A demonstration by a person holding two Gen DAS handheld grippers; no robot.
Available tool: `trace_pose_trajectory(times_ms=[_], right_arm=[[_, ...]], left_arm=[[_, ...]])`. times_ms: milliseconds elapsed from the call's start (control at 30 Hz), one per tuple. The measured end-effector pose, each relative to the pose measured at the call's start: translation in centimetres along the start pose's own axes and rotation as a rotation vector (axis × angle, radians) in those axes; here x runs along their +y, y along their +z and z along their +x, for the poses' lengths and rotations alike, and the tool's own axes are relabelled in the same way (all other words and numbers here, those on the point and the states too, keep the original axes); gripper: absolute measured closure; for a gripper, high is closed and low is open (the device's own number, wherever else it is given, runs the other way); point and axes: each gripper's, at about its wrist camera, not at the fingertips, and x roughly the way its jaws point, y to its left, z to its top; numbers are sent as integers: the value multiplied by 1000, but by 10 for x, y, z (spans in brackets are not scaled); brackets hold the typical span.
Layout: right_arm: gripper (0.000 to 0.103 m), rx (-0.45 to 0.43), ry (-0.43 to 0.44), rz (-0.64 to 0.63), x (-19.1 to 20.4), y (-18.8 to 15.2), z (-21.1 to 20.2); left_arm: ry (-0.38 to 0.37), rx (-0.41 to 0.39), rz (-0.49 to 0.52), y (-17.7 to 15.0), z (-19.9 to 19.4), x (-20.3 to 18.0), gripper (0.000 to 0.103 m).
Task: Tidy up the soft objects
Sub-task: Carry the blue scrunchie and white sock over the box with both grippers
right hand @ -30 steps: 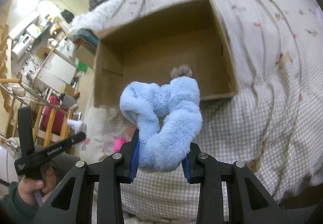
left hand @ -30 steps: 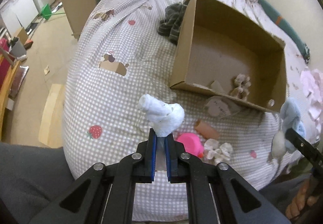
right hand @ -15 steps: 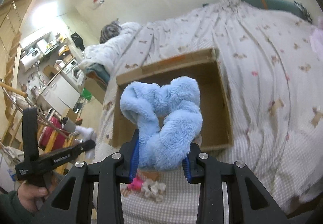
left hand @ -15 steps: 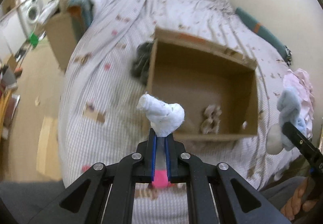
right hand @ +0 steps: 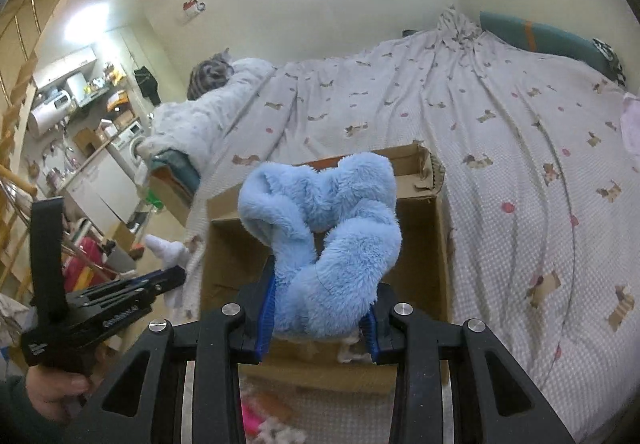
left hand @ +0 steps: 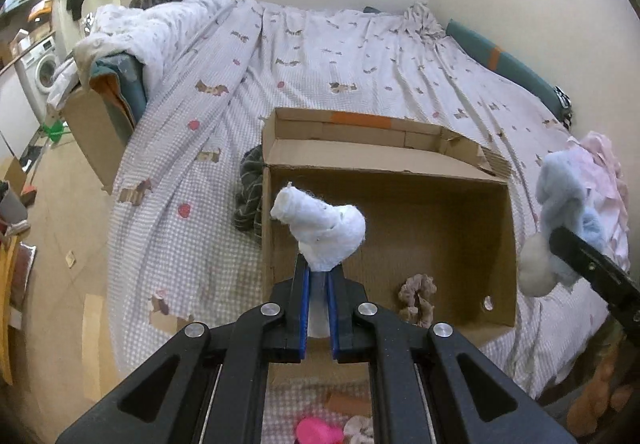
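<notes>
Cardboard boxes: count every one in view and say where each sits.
2. One open cardboard box lies on the bed ahead of both grippers; a second box stands off the bed's left edge. Others may be hidden.

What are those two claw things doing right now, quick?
Left gripper: closed, holding a white sock above the cardboard box.
Right gripper: closed, holding a fluffy blue scrunchie.

The rolled sock (left hand: 320, 230) is white; the fluffy scrunchie (right hand: 324, 244) is pale blue. At twelve o'clock, the bedsheet (left hand: 360, 56) is lilac gingham; the cardboard box (left hand: 400, 164) is brown.
</notes>
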Motion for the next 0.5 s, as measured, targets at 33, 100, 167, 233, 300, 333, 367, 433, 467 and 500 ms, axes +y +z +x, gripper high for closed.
trace_pose_trajectory(times_ms=[33, 100, 167, 233, 300, 333, 367, 433, 467, 500], right_arm=[[66, 9, -2, 5, -2, -2, 6], [66, 40, -22, 15, -11, -9, 23], [66, 91, -77, 45, -21, -23, 39], [66, 135, -101, 79, -29, -33, 49], [66, 142, -91, 81, -32, -32, 53], [66, 139, -92, 71, -33, -31, 54], [66, 138, -89, 67, -35, -29, 55], [66, 153, -76, 89, -40, -28, 61], [66, 167, -69, 103, -42, -28, 64], [66, 179, -66, 110, -42, -30, 68]], left_arm=[[-16, 5, 5, -2, 7, -1, 95], [-77, 36, 20, -9, 22, -4, 95], [-84, 82, 53, -18, 38, -9, 95], [-61, 92, 59, -22, 47, -7, 95], [-49, 96, 47, -22, 52, -4, 95], [-37, 97, 37, -20, 54, -2, 95], [-32, 98, 29, -22, 55, -2, 95], [-31, 110, -1, -18, 58, 0, 95], [-34, 111, -9, -18, 59, 0, 95], [-31, 108, -11, -19, 58, 0, 95]])
